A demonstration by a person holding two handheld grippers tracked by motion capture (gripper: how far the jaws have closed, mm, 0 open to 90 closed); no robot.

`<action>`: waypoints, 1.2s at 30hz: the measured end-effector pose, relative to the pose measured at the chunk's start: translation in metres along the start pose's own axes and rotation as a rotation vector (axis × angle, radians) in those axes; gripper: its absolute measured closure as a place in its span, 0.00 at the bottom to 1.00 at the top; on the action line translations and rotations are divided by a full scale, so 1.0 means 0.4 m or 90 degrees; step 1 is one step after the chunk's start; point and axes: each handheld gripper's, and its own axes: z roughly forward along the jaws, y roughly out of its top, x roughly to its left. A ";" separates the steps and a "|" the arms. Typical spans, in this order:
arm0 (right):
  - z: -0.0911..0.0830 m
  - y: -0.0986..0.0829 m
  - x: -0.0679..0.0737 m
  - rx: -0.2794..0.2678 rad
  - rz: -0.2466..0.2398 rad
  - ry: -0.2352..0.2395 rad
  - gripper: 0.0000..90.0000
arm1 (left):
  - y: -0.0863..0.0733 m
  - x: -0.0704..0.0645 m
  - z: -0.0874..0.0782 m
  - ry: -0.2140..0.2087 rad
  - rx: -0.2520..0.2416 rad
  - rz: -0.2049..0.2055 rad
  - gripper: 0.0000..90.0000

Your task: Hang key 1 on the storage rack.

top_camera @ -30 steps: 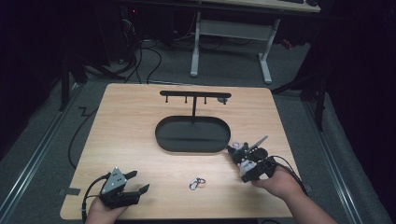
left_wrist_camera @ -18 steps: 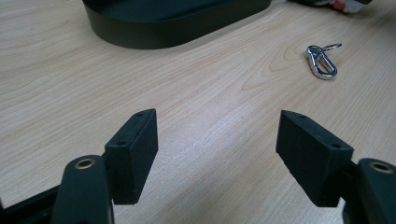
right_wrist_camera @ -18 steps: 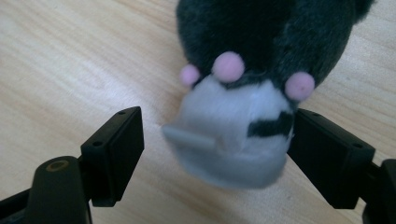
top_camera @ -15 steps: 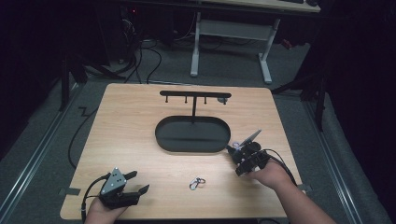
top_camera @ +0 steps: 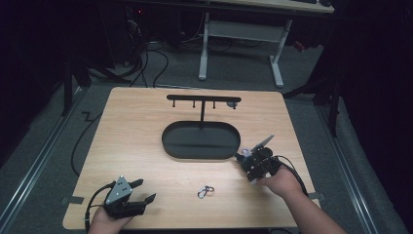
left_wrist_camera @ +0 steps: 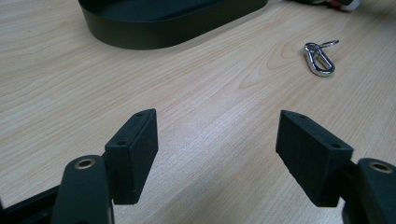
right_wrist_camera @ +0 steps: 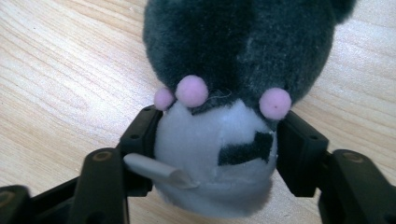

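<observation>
Right claw (right_wrist_camera: 215, 140) shifted rightward, clamped on plush toy (right_wrist_camera: 233, 93), left claw (left_wrist_camera: 219, 154) wide open, empty.

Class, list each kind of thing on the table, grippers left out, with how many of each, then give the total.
Plush toy: 1
Carabiner: 1
Black stand with oval base: 1
Total: 3
</observation>
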 end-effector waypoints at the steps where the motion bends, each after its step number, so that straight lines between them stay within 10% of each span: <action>1: 0.000 0.000 -0.001 0.000 -0.001 0.000 0.48 | 0.000 0.000 0.000 0.000 0.001 0.000 0.34; 36: -0.186 -0.005 0.034 -0.042 -0.033 0.030 0.52 | -0.003 0.001 0.002 0.000 -0.004 0.000 0.34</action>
